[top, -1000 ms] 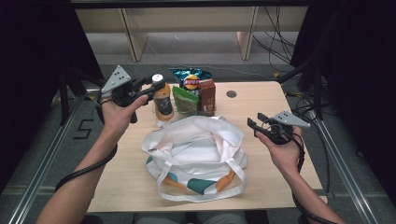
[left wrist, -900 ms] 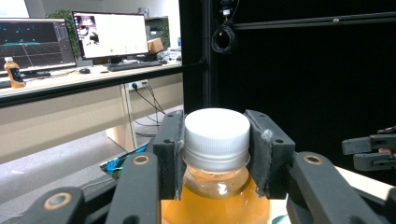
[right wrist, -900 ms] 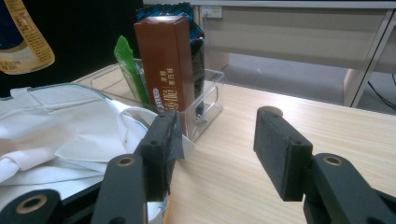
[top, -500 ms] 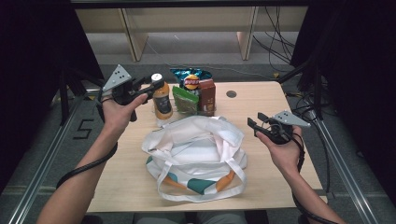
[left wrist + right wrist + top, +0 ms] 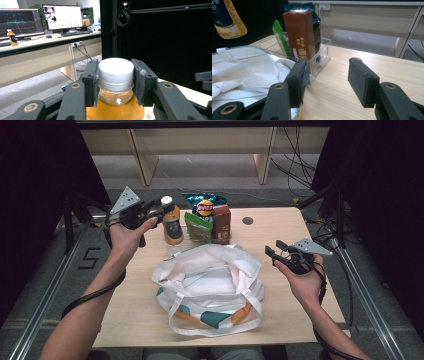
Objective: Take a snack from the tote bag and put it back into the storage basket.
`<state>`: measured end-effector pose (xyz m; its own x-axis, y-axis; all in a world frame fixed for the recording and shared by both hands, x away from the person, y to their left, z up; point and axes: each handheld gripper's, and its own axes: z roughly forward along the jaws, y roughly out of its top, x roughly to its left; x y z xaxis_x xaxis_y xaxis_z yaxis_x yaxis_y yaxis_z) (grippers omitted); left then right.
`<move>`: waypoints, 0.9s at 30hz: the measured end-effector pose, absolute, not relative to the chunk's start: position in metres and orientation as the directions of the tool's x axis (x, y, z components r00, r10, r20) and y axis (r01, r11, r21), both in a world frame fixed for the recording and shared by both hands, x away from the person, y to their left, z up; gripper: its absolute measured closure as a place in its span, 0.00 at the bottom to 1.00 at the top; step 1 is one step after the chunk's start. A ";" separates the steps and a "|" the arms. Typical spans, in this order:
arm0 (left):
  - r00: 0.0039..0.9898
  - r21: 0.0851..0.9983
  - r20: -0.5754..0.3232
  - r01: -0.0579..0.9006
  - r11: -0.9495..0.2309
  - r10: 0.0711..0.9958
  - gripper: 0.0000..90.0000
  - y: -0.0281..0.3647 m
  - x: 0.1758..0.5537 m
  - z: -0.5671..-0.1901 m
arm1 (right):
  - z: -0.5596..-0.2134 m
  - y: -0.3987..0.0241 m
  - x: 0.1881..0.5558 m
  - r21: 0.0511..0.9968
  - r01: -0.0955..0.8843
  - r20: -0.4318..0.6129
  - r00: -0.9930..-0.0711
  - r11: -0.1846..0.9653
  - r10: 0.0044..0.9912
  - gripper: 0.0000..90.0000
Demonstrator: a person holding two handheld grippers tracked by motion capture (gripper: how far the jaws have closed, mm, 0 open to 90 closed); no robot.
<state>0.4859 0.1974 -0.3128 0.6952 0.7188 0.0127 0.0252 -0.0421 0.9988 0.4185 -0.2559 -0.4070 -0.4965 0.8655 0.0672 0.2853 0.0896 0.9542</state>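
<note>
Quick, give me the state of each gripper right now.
Left gripper: shut on the orange bottle, jaws at its white cap.
Right gripper: open, holding nothing.

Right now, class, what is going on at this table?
A person holds a gripper in each hand. The left gripper is clamped on the white cap of an orange drink bottle at the back left of the table. The right gripper hangs open over the table's right side, holding nothing. A white tote bag lies in the middle, with a brown box and snack packs behind it.
</note>
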 end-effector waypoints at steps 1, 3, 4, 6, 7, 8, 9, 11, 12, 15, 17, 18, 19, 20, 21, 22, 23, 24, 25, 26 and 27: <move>0.694 0.999 0.010 0.027 -0.040 0.720 0.65 0.198 0.486 -0.313 | -0.407 -0.256 0.419 0.955 0.284 0.072 -0.499 0.084 0.863 0.55; 0.694 0.999 0.008 0.029 -0.038 0.720 0.65 0.198 0.488 -0.314 | -0.407 -0.256 0.419 0.955 0.283 0.070 -0.499 0.086 0.864 0.55; 0.694 0.999 0.011 0.029 -0.043 0.720 0.65 0.198 0.489 -0.315 | -0.407 -0.256 0.419 0.956 0.280 0.066 -0.501 0.089 0.863 0.55; 0.694 0.999 0.017 0.025 -0.048 0.719 0.65 0.198 0.490 -0.316 | -0.407 -0.257 0.420 0.956 0.275 0.057 -0.503 0.098 0.862 0.55; 0.694 0.998 0.023 0.022 -0.053 0.720 0.65 0.198 0.491 -0.316 | -0.407 -0.257 0.420 0.957 0.274 0.057 -0.505 0.097 0.862 0.55; 0.693 0.998 0.028 0.021 -0.058 0.721 0.65 0.199 0.492 -0.316 | -0.407 -0.256 0.420 0.956 0.278 0.059 -0.504 0.097 0.862 0.55; 0.692 0.998 0.030 0.019 -0.060 0.721 0.65 0.199 0.492 -0.316 | -0.407 -0.257 0.420 0.956 0.275 0.056 -0.504 0.099 0.862 0.55; 0.690 0.998 0.032 0.018 -0.061 0.723 0.65 0.200 0.494 -0.317 | -0.408 -0.255 0.419 0.954 0.287 0.069 -0.495 0.088 0.866 0.55; 0.691 0.998 0.029 0.018 -0.057 0.722 0.65 0.200 0.495 -0.317 | -0.408 -0.255 0.420 0.956 0.281 0.070 -0.506 0.087 0.860 0.55; 0.690 0.999 0.022 0.020 -0.049 0.724 0.65 0.201 0.497 -0.318 | -0.407 -0.255 0.419 0.956 0.282 0.068 -0.497 0.087 0.865 0.55; 0.688 0.999 0.022 0.020 -0.049 0.726 0.65 0.202 0.499 -0.318 | -0.407 -0.254 0.419 0.957 0.279 0.068 -0.493 0.084 0.867 0.55; 0.686 0.998 0.025 0.021 -0.054 0.727 0.65 0.202 0.500 -0.319 | -0.407 -0.255 0.419 0.954 0.287 0.069 -0.499 0.090 0.864 0.55; 0.686 0.998 0.025 0.021 -0.054 0.727 0.65 0.202 0.500 -0.319 | -0.408 -0.255 0.420 0.957 0.275 0.064 -0.510 0.092 0.858 0.55; 0.686 0.998 0.025 0.022 -0.056 0.727 0.65 0.203 0.501 -0.320 | -0.408 -0.255 0.420 0.955 0.283 0.064 -0.502 0.093 0.863 0.55; 0.686 0.998 0.024 0.025 -0.056 0.727 0.65 0.203 0.502 -0.320 | -0.408 -0.256 0.420 0.954 0.284 0.061 -0.507 0.100 0.860 0.55; 0.686 0.998 0.023 0.024 -0.055 0.727 0.65 0.204 0.503 -0.320 | -0.408 -0.255 0.420 0.954 0.284 0.062 -0.506 0.098 0.860 0.55; 0.684 0.998 0.021 0.026 -0.054 0.729 0.65 0.204 0.504 -0.321 | -0.408 -0.255 0.419 0.953 0.288 0.067 -0.505 0.094 0.861 0.55; 0.685 0.998 0.022 0.025 -0.054 0.728 0.65 0.205 0.505 -0.322 | -0.408 -0.254 0.419 0.954 0.286 0.069 -0.505 0.091 0.860 0.55; 0.683 0.998 0.022 0.027 -0.055 0.730 0.65 0.205 0.505 -0.322 | -0.408 -0.255 0.419 0.954 0.287 0.069 -0.506 0.092 0.860 0.55; 0.682 0.998 0.025 0.027 -0.059 0.731 0.65 0.206 0.506 -0.323 | -0.408 -0.254 0.420 0.954 0.285 0.068 -0.506 0.093 0.860 0.55; 0.682 0.998 0.022 0.030 -0.058 0.731 0.65 0.206 0.507 -0.324 | -0.408 -0.255 0.420 0.954 0.285 0.067 -0.505 0.094 0.860 0.55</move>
